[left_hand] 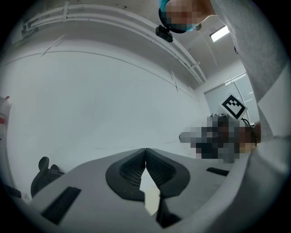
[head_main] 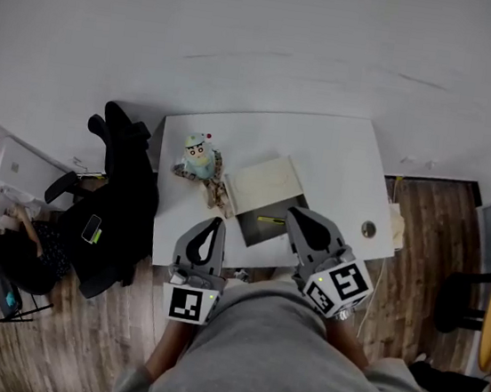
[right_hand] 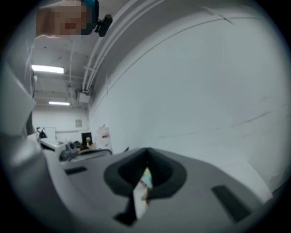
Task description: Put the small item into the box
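Both claws pressed shut, nothing between them: the left gripper [left_hand: 145, 152] and the right gripper [right_hand: 146, 160] hover with jaws tip to tip over the near edge of a white table [head_main: 340, 158]. By the right one's tip lies the open box [head_main: 265, 182], lid laid back, a thin yellow-green thing [head_main: 270, 220] in its dark tray. The small toy figure [head_main: 198, 155] stands outside, left of the box, near a black chair [head_main: 126, 184]

The toy figure [head_main: 198, 158] crowds the box's [head_main: 265, 182] left side, while its right side lies open.
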Available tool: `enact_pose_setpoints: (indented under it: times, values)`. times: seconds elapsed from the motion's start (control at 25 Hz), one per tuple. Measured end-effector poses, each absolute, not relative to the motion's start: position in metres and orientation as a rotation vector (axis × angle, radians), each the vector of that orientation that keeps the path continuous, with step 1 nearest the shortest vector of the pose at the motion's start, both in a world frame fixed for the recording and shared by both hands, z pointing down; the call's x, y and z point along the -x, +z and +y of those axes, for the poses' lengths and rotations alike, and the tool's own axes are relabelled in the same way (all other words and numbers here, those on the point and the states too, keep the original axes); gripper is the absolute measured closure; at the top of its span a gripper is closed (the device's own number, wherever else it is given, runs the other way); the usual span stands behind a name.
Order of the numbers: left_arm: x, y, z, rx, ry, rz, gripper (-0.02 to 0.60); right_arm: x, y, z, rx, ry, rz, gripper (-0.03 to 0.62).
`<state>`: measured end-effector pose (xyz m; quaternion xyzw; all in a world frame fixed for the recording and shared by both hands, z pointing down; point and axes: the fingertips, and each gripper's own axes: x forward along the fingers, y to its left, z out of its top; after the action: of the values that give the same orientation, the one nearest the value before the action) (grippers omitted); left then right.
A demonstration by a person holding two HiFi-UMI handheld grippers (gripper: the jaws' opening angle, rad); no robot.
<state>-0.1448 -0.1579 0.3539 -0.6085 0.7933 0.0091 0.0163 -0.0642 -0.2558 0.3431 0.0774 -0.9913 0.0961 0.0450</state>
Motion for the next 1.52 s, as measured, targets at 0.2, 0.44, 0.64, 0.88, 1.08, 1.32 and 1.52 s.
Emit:
enact_pose_setpoints:
  times: [0.2,0.44,0.64,0.88,1.08,1.32,1.52]
  values:
    - [0.143,0.357,-0.154,1.898,0.033,2.472,0.549,0.061,0.347,-0.253,-0.259,0.276,-3.026,0.562]
    - [0.139,0.359,-0.154,1.914,0.043,2.479,0.549,0.056,0.351,-0.25,-0.271,0.242,-3.02,0.562]
    - [0.131,0.362,-0.154,1.933,0.031,2.468,0.549,0.054,0.354,-0.245,-0.264,0.228,-3.014,0.562]
    - [0.127,0.363,-0.154,1.935,0.045,2.469,0.549,0.053,0.354,-0.243,-0.249,0.228,-3.018,0.562]
    - [0.128,0.365,-0.151,1.924,0.04,2.474,0.549,0.051,0.358,-0.243,-0.248,0.249,-3.011,0.562]
    - [0.126,0.365,-0.153,1.926,0.037,2.471,0.549,0.051,0.36,-0.242,-0.237,0.247,-3.002,0.562]
    - [0.127,0.366,-0.153,1.926,0.052,2.479,0.549,0.052,0.362,-0.243,-0.234,0.245,-2.999,0.562]
